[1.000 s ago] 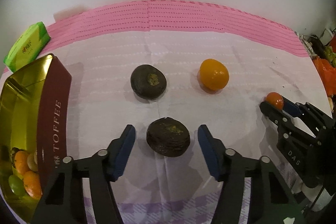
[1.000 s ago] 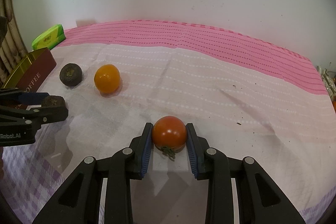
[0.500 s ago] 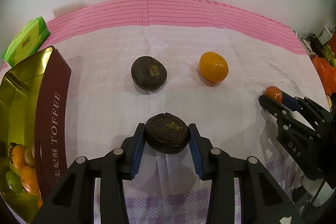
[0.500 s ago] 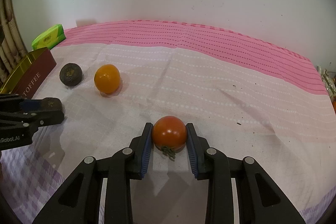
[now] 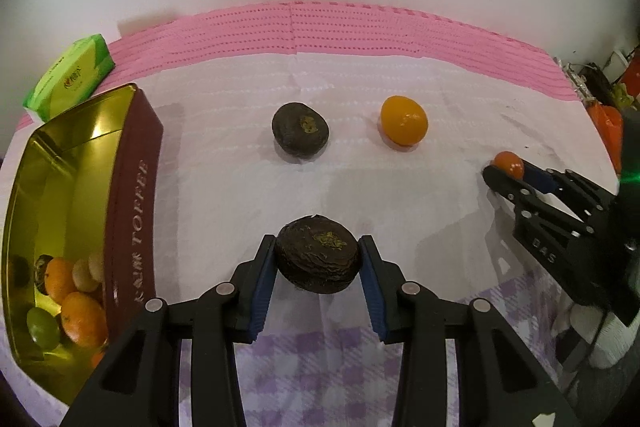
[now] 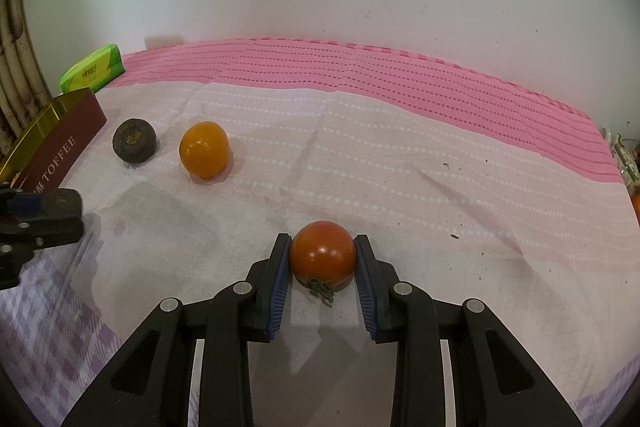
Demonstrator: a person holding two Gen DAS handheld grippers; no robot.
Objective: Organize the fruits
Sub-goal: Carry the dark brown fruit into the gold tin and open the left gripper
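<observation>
The left gripper (image 5: 319, 259) is clamping one of two wrinkled dark fruits (image 5: 318, 259); its jaws have just been closing. The right gripper (image 6: 322, 255) is squeezing the single tomato (image 6: 322, 254). One orange (image 5: 404, 121) is lying beside the other dark fruit (image 5: 300, 130). The toffee tin (image 5: 132, 187) is holding perhaps six fruits.

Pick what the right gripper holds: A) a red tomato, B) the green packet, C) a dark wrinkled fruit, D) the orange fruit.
A: in the right wrist view the right gripper has both blue pads pressed on the red tomato, while the orange fruit lies free on the cloth.
</observation>
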